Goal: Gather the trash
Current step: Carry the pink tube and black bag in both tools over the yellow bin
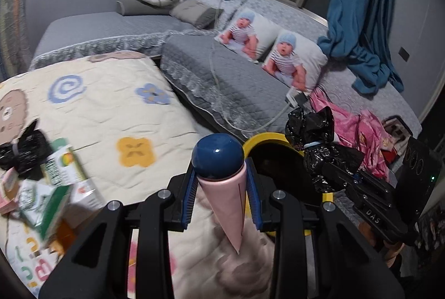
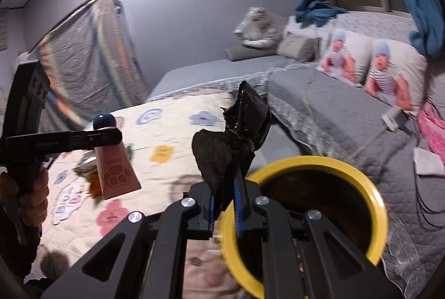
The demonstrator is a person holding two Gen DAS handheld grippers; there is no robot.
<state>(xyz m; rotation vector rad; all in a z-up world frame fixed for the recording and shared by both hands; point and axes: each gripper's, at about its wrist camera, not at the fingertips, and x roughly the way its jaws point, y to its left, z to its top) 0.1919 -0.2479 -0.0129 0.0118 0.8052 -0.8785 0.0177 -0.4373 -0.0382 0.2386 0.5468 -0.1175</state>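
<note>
My left gripper (image 1: 219,182) is shut on a pink tube (image 1: 225,204) with a round dark-blue cap (image 1: 217,156), gripped just under the cap. Right behind it stands a yellow-rimmed bin (image 1: 264,136) with a dark inside. My right gripper (image 2: 225,201) is shut on a crumpled black plastic bag (image 2: 233,137), held at the bin's (image 2: 375,204) near-left rim. In the right wrist view the left gripper (image 2: 116,136) hangs to the left with the pink tube (image 2: 116,174) below it. The black bag (image 1: 319,149) also shows beside the bin in the left wrist view.
Juice cartons (image 1: 64,171) and another tied black bag (image 1: 22,151) lie on a cream patterned blanket (image 1: 111,110). Grey mattresses with two baby-print pillows (image 1: 292,60), a white cable with a power strip (image 1: 294,99) and pink cloth (image 1: 356,129) lie beyond. A person's hand (image 2: 30,201) grips the left handle.
</note>
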